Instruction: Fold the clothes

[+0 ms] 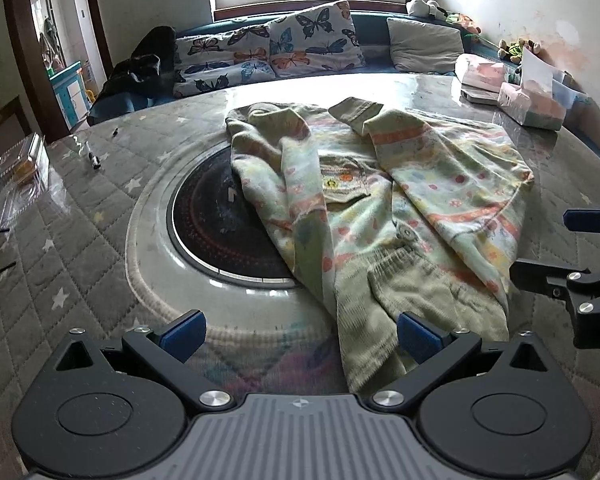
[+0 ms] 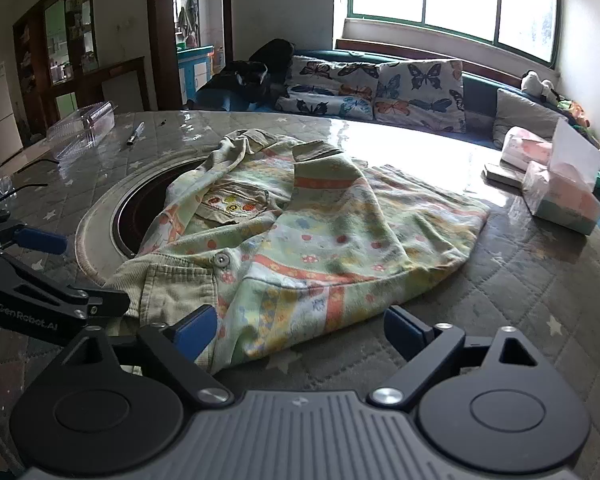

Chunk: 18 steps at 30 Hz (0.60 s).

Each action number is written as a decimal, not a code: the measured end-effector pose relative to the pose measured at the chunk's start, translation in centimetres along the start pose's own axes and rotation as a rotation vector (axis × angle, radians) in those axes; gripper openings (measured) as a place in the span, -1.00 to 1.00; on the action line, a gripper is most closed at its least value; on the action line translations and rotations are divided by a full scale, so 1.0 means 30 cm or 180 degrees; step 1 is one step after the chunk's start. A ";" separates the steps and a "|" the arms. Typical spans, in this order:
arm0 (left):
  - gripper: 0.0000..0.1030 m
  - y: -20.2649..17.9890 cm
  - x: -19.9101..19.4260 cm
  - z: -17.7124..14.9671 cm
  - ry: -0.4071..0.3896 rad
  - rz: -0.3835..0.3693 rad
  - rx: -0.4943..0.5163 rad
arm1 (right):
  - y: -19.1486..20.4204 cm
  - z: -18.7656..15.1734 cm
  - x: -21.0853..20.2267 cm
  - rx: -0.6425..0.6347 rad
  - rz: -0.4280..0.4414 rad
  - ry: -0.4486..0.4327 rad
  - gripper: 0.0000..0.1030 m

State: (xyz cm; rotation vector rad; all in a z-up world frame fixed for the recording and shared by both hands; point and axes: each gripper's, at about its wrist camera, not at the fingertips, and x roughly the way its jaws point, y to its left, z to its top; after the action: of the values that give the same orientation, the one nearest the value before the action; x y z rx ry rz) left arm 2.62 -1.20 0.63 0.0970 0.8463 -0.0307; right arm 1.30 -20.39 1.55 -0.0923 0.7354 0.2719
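A pale green child's jacket (image 1: 380, 208) (image 2: 312, 240) with orange stripes, dots and corduroy trim lies crumpled on the round table, sleeves folded across its front. In the left wrist view my left gripper (image 1: 300, 334) is open at the near hem, with the corduroy hem lying against its right finger (image 1: 416, 334). In the right wrist view my right gripper (image 2: 300, 330) is open over the jacket's near edge, and cloth lies between its fingers without being pinched. Each gripper shows in the other's view: the right gripper (image 1: 540, 248) at the jacket's right edge, the left gripper (image 2: 80, 272) at its corduroy corner.
The table wears a grey quilted star-print cover (image 1: 80, 248) with a dark round disc (image 1: 220, 220) at its centre, partly under the jacket. Tissue packs (image 1: 532, 108) stand at the far right, a pen (image 1: 94, 160) and a clear plastic box (image 1: 24, 164) at the left. A sofa with butterfly cushions (image 1: 312, 40) lies behind.
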 end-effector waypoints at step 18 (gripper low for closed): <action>0.74 0.015 0.188 0.241 -0.0203 0.0092 0.0114 | -0.086 0.322 0.274 0.0082 -0.0086 -0.0011 0.27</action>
State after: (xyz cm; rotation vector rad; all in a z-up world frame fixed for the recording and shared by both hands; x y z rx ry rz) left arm 11.76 -1.40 1.19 0.1412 0.7807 -0.0218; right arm 14.12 -19.39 3.14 -0.0773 0.7336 0.2366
